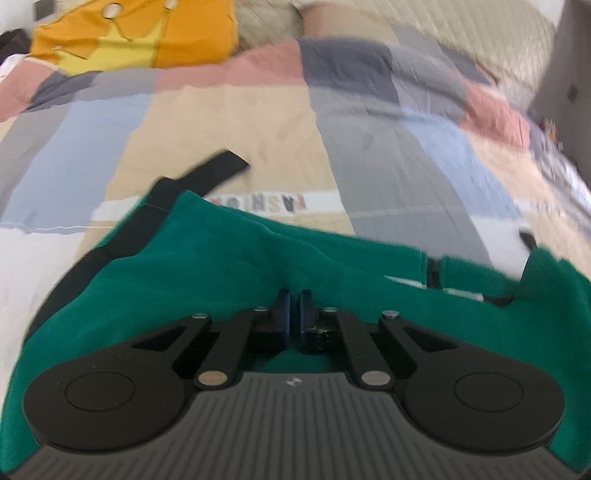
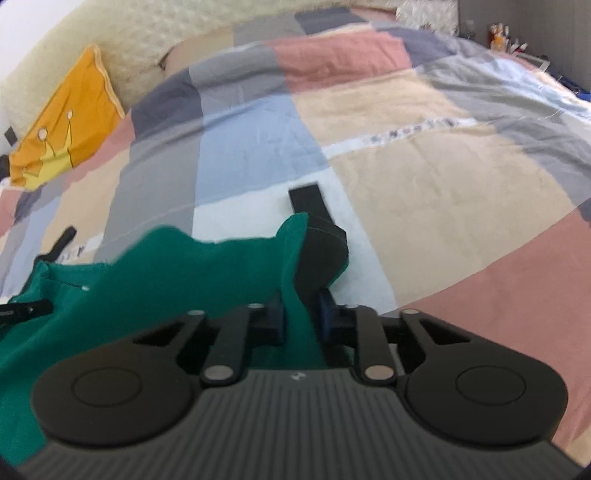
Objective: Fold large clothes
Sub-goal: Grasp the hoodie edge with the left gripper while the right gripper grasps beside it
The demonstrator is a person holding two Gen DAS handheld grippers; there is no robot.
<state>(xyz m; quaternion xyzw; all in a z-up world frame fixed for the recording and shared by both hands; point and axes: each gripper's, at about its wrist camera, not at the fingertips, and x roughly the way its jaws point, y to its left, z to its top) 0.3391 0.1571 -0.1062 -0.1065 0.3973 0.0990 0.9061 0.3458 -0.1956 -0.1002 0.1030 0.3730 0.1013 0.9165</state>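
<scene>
A green garment (image 1: 229, 258) with black trim is spread on a bed covered by a patchwork quilt (image 1: 229, 122). The left tool (image 1: 294, 314) is seen with its jaws drawn together, pinched on a fold of the green garment. The right tool (image 2: 303, 314) is clamped on a bunched edge of the same garment (image 2: 207, 273), beside a black strap (image 2: 314, 206). An orange pillow (image 2: 62, 122) is seen beyond the garment, at the head of the bed.

Green garment (image 1: 229, 258) with black trim; pastel patchwork quilt (image 2: 424, 155); orange, seemingly crown-printed pillow (image 1: 140, 33).
</scene>
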